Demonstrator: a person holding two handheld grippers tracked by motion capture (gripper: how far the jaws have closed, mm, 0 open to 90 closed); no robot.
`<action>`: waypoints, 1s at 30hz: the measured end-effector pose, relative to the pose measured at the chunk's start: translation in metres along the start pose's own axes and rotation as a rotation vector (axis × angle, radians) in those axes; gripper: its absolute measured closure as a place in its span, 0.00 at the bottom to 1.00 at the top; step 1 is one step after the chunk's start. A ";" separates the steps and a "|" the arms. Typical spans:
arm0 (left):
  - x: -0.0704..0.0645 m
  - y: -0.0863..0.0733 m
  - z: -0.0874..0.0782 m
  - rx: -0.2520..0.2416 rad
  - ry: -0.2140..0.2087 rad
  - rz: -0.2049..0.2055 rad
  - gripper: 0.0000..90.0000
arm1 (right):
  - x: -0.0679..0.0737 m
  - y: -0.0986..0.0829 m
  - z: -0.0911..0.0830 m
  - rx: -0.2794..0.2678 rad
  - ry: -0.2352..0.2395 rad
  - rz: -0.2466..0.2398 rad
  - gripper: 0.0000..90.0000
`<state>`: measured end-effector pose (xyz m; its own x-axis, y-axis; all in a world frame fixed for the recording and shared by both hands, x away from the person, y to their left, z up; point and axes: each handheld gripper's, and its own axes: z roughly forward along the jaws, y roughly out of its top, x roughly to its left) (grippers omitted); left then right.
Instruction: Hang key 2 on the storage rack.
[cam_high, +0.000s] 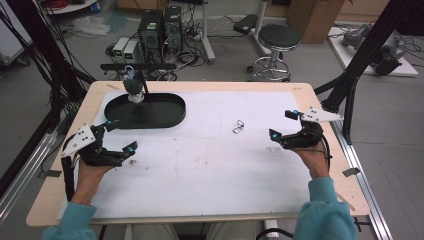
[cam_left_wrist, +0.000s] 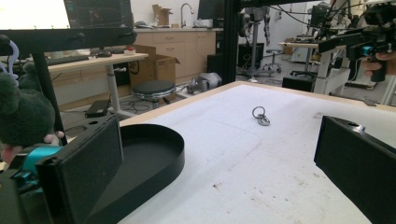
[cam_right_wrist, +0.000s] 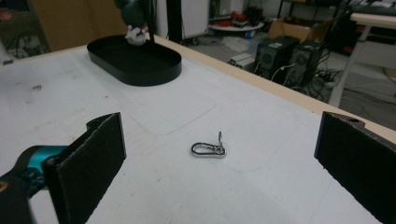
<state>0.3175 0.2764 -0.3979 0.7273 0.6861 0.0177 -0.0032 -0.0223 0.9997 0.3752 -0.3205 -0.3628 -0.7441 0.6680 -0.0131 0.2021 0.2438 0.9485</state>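
Observation:
A small silver carabiner clip with a ring (cam_high: 238, 126) lies on the white mat (cam_high: 210, 165), right of centre. My right gripper (cam_high: 282, 124) stands open just right of it, and the clip (cam_right_wrist: 208, 149) rests on the mat ahead of its spread jaws (cam_right_wrist: 219, 168). My left gripper (cam_high: 121, 135) is open near the table's left side, empty, just in front of a black oval tray (cam_high: 172, 120). From it the clip (cam_left_wrist: 260, 115) shows farther off, past the tray (cam_left_wrist: 177, 154). A dark plush toy (cam_high: 133, 86) hangs from a black stand at the tray's far edge.
The stand's crossbar (cam_high: 137, 66) spans above the tray's back. Black frame posts (cam_high: 357, 65) rise at the table's right corner. A stool (cam_high: 278, 40) and computer towers (cam_high: 160, 27) stand on the floor beyond the far edge. The mat (cam_left_wrist: 280, 163) has faint stains.

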 end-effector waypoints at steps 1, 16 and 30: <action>0.000 0.000 0.000 -0.003 0.005 -0.001 0.02 | -0.001 0.002 0.002 0.012 0.007 -0.003 0.01; 0.002 -0.002 0.001 0.001 -0.012 -0.013 0.02 | -0.025 0.046 0.063 0.206 0.137 -0.053 0.01; 0.003 -0.002 0.000 0.002 -0.027 -0.008 0.02 | -0.032 0.041 0.117 0.394 0.173 -0.068 0.04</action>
<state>0.3203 0.2784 -0.3995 0.7454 0.6665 0.0094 0.0038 -0.0183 0.9998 0.4820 -0.2499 -0.3606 -0.8529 0.5219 0.0137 0.3516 0.5549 0.7539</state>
